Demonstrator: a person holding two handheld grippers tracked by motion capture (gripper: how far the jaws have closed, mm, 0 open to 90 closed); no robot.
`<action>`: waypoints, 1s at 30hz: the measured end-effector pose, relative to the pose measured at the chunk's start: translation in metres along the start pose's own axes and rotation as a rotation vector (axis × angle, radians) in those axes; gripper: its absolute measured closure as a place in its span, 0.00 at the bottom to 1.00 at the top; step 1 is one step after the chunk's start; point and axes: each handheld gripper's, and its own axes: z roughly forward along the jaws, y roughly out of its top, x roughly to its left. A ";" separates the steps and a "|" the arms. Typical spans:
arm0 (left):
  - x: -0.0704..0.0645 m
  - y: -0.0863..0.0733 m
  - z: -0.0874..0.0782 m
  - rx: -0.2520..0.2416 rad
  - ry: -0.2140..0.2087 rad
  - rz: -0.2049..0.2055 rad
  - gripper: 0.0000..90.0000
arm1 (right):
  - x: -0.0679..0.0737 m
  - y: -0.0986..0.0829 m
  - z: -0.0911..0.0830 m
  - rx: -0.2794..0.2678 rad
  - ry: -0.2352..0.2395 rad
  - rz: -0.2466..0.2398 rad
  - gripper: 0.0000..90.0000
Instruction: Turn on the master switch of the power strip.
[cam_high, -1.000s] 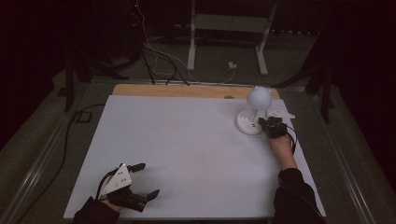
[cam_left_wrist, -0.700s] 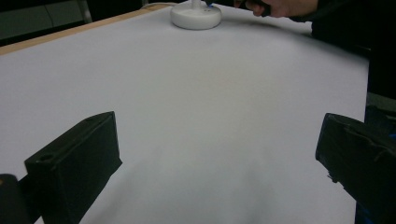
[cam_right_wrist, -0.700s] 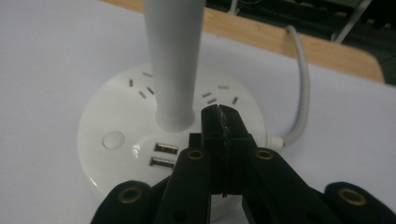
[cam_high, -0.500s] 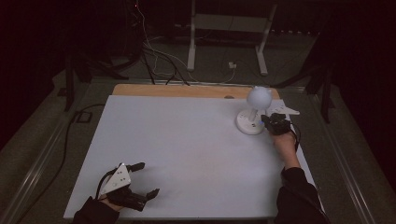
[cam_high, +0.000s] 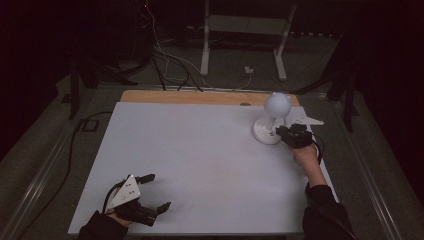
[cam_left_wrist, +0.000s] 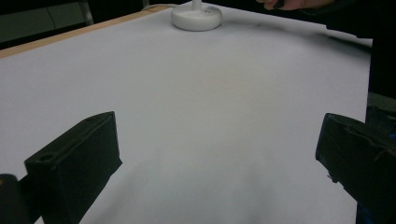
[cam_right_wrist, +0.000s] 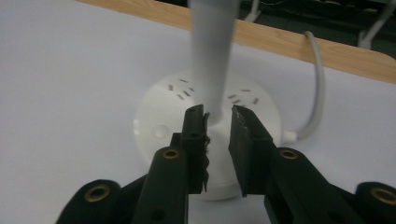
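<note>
Two jaws of my right gripper (cam_right_wrist: 219, 116) stood narrowly parted beside the lamp (cam_high: 272, 117) stem near the table's (cam_high: 200, 150) far right corner; my left gripper (cam_high: 152, 192) gaped wide.

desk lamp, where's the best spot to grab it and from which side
Grip the thin upright stem of the desk lamp just above its round base, coming in level from the person's side. The stem is narrow enough to fit between the jaws, while base and globe head look too wide. The right gripper already straddles it there; the cable leaves behind.
</note>
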 end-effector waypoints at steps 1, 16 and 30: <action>0.000 0.000 0.000 0.000 0.001 0.002 0.00 | 0.001 0.001 -0.001 -0.001 0.007 0.001 0.78; 0.000 0.000 -0.001 -0.003 -0.003 0.004 0.00 | 0.021 0.005 -0.012 0.011 0.138 0.043 0.02; 0.000 0.000 -0.001 0.000 -0.006 0.012 0.00 | 0.051 0.004 -0.023 0.033 0.202 0.002 0.00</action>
